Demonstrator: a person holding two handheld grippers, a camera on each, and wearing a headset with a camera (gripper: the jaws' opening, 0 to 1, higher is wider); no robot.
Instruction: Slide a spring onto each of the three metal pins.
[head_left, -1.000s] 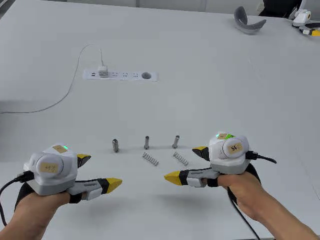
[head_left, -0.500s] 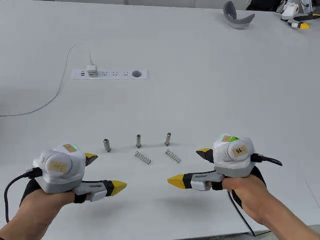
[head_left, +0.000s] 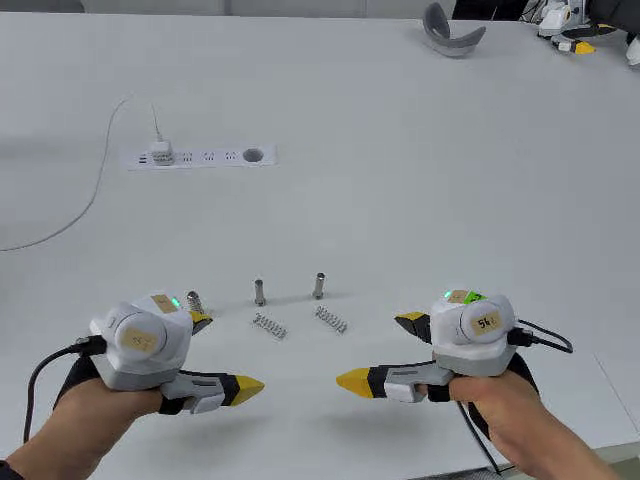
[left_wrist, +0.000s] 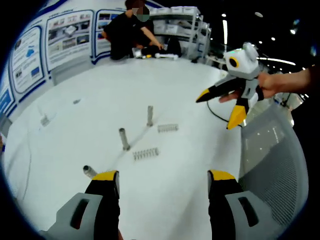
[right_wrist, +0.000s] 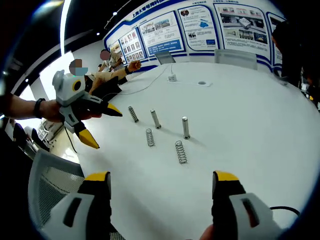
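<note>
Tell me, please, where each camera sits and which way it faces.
Head view: headset, looking forward and down at the workbench; left hand holds left gripper, right hand right gripper.
Left gripper view: on the left gripper, own jaws below, facing the right gripper.
Right gripper view: on the right gripper, own jaws below, facing the left gripper.
Gripper views share: pins, loose springs.

White workbench top (head_left: 400, 180), white power strip (head_left: 200, 157) lying flat at far left, white plug (head_left: 161, 154) seated in its left end, thin cable (head_left: 95, 195) trailing left, grey curved band (head_left: 452, 24) near far edge, blue-framed wall posters (right_wrist: 200, 25), grey mesh chair (left_wrist: 280, 165).
</note>
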